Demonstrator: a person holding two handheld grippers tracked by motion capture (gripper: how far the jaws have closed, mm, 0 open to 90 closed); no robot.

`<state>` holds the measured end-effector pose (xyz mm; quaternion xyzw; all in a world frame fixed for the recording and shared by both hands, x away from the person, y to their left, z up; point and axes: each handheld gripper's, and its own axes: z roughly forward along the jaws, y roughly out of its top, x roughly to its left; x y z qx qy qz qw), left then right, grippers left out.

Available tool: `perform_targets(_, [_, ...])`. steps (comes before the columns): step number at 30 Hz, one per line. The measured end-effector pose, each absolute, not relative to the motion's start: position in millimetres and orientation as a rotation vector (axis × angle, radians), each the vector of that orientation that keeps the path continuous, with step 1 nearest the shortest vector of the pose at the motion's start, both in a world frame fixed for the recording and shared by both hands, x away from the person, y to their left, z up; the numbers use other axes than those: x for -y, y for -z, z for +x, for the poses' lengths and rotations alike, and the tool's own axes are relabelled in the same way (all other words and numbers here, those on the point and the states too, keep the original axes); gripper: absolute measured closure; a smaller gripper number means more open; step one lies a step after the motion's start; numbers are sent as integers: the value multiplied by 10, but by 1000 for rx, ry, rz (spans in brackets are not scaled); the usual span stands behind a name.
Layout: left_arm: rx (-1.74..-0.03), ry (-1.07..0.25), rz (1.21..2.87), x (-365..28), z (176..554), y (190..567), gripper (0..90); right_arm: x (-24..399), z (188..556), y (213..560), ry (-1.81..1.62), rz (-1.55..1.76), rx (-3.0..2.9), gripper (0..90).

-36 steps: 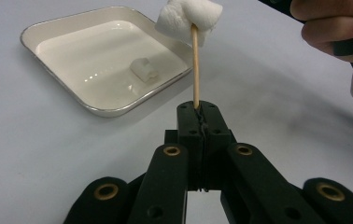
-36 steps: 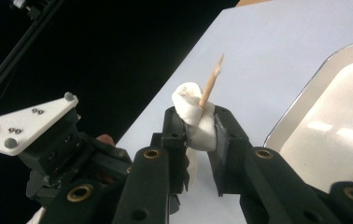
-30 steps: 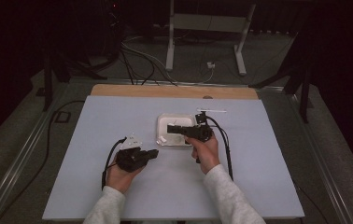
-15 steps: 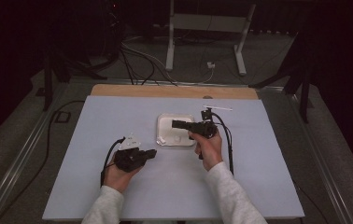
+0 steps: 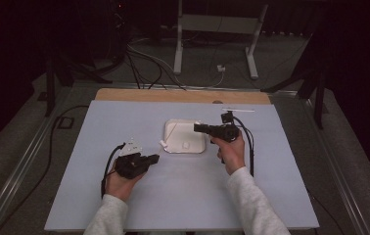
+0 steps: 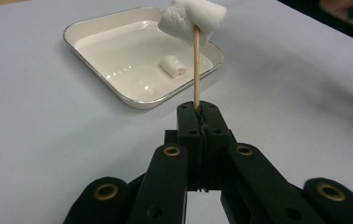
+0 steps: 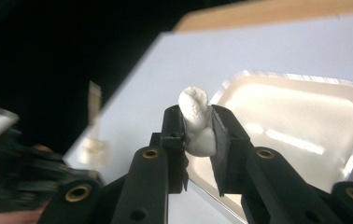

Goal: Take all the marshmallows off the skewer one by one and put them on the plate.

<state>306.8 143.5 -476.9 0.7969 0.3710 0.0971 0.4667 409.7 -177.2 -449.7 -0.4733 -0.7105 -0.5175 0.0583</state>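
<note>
Left gripper view: left gripper (image 6: 198,114) clamps skewer (image 6: 196,70), one marshmallow (image 6: 192,18) threaded; right gripper (image 7: 198,122) pinches second marshmallow (image 7: 197,123), unthreaded; another waits in tray (image 6: 118,91).

Pale blue table (image 5: 183,196), wooden far edge, white square tray (image 5: 173,132) near centre

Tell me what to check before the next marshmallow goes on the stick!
1. Left gripper shut tight on the stick: ok.
2. Stick upright: ok.
3. First marshmallow sits on the stick's top: ok.
4. Right gripper squeezing the second marshmallow: ok.
5. Second marshmallow lined up over the stick: not ok, it hangs over the tray.
6. Spare marshmallow lying in the tray: ok.
</note>
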Motion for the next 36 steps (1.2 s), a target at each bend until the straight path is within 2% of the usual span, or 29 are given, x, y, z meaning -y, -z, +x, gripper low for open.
perform_targets(8, [-917, -235, 1939, -1457, 3073, 4755, 900, 1629, 4169, 4738, 1355, -1491, 2309, 726])
perform_targets(14, [-923, -234, 1935, -1450, 3079, 4756, 900, 1613, 4178, 4777, 1292, -1527, 2337, 488])
perform_targets(24, [-932, -237, 1927, -1435, 3092, 4759, 900, 1604, 4102, 4692, 1383, -1449, 2309, 313])
perform_targets(36, [-932, -242, 1920, -1408, 3096, 4748, 900, 1488, 3950, 4609, 1452, -1291, 2275, 238])
